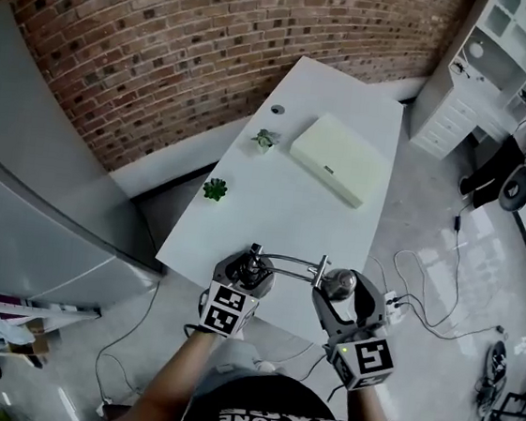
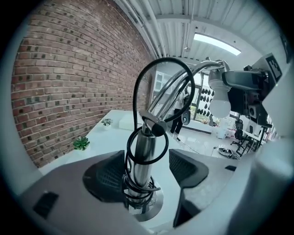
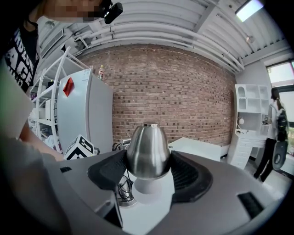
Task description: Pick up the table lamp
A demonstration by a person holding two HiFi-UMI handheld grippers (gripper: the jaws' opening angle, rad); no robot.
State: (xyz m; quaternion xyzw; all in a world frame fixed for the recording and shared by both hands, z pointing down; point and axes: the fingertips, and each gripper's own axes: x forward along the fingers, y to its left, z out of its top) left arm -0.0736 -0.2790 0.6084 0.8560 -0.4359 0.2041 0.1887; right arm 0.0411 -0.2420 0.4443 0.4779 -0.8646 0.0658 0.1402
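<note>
The table lamp (image 1: 290, 260) stands at the near edge of the white table (image 1: 310, 210): a round metal base, an upright stem wound with black cord, a curved arm and a metal head. My left gripper (image 1: 253, 272) straddles the stem (image 2: 144, 156) just above the base; the left pad is close to the stem, a gap shows at the right pad, and the gripper (image 2: 147, 167) is open. My right gripper (image 1: 341, 285) is shut on the lamp head (image 3: 148, 151), both pads against the steel shade, the white bulb facing down. The base (image 2: 143, 207) rests on the table.
Farther along the table lie a flat white box (image 1: 340, 159) and two small green plants (image 1: 214, 189) (image 1: 264, 139). A brick wall runs along the left. A grey fridge (image 1: 39, 189) stands at the left, white shelving (image 1: 506, 63) at the far right, and cables (image 1: 424, 289) lie on the floor.
</note>
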